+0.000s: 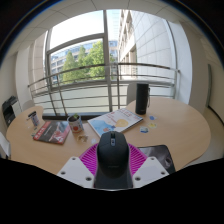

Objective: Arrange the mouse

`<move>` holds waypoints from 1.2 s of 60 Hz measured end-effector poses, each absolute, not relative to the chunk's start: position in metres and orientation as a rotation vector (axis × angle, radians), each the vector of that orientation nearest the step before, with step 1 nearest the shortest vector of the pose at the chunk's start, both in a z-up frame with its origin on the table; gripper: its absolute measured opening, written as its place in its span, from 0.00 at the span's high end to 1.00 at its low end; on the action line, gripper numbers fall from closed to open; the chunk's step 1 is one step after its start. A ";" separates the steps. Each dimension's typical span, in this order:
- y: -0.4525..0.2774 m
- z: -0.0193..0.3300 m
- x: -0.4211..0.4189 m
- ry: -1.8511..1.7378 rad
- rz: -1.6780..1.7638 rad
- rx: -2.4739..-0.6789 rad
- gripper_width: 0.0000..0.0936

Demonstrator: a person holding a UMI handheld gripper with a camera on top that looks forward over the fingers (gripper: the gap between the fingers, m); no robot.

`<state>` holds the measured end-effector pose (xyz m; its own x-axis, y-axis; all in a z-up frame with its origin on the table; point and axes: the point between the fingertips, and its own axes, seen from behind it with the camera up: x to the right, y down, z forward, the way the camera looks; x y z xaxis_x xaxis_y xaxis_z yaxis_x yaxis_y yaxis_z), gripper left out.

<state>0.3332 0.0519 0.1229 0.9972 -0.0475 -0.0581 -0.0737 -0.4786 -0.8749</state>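
Bottom centre of the frame: black mouse point(112, 153) sits between the jaws, both pink pads point(90, 157) against its sides — jaws pinched on it. Gripper point(112, 166) white fingers flank it low in the frame. Cannot tell whether the mouse is lifted or touching the desk.

Round wooden desk point(180, 125) fills the middle band. Lower right, just beside the mouse: dark mouse pad point(158, 153). Centre, just above the mouse: open magazine point(113, 122) with blue pages. Left of centre: patterned cup point(74, 124). Further left: red-covered book point(50, 132). Right of centre at the far desk edge: black upright speaker point(142, 98).

Upper half: large window point(85, 60), railing, green trees and a pale building outside.
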 end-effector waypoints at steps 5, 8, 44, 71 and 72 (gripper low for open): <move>0.046 0.070 0.373 0.081 -0.004 -2.172 0.61; 0.042 0.036 0.388 0.079 0.002 -2.215 0.60; -0.046 0.076 0.398 0.065 -0.061 -2.250 0.10; -0.194 0.185 0.369 0.032 -0.143 -2.147 0.10; -0.197 0.187 0.368 0.032 -0.144 -2.144 0.10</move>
